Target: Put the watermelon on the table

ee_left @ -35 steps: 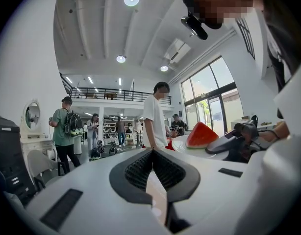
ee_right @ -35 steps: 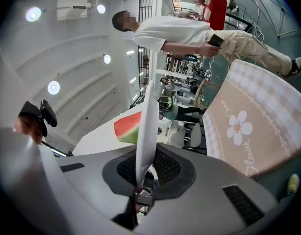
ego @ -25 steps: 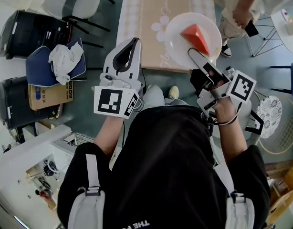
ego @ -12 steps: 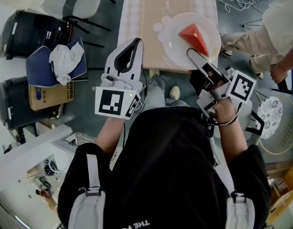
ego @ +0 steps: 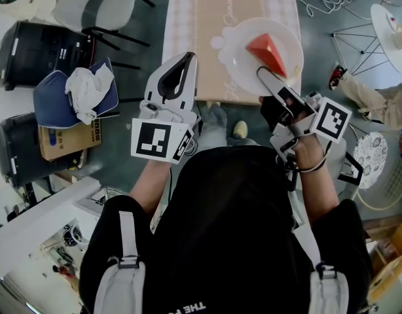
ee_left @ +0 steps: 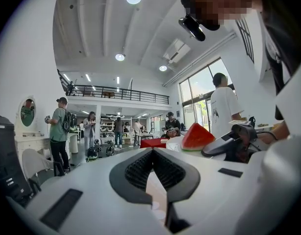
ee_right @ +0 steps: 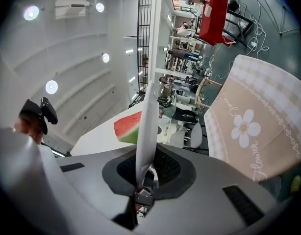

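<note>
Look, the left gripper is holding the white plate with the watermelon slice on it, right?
Not quite. It is the right gripper that holds the white plate with the watermelon slice on it. The right gripper view shows the plate's rim pinched between its fingers. The left gripper holds nothing, its fingers together.

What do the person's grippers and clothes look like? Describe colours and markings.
Both the left gripper and right gripper are white shells with black pads, each bearing a black-and-white marker cube. The person wears a black T-shirt and grey straps.
</note>
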